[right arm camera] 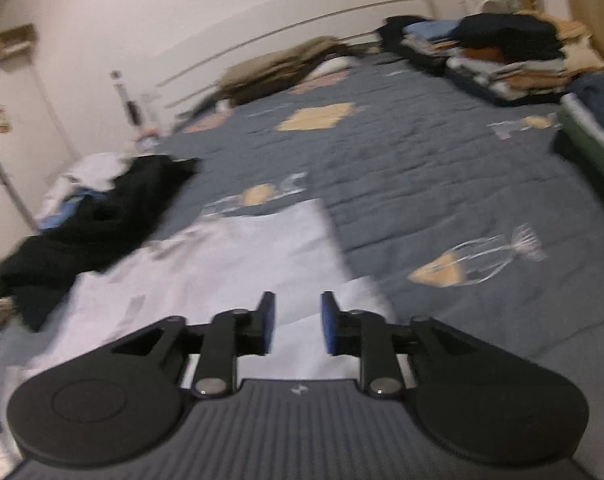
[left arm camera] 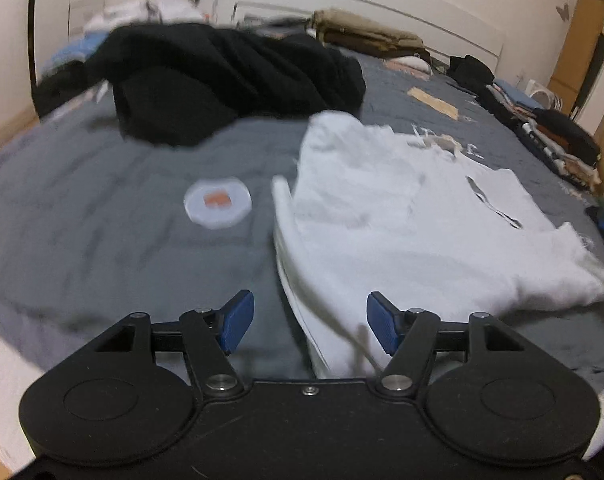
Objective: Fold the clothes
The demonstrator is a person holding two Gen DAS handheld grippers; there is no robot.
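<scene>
The white garment lies on the grey quilt, partly doubled over, with stacked layers showing along its near-left edge and a ragged hem at its far side. From the left gripper it spreads ahead and to the right, its left edge running away between the blue pads; from the right gripper the same cloth lies ahead and to the left, its long axis running away from the tool. Both grippers hang just above its near edge, neither clearly nearer. The left gripper's jaws stand wide apart and empty; the right's are parted by a narrower gap, holding nothing. Whether this fold is half made or already finished cannot be judged. Counted: 1 white garment, 1 crumpled black garment beyond it, 1 round white disc on the quilt, 2 grippers, and stacks of folded clothes at the far right.
</scene>
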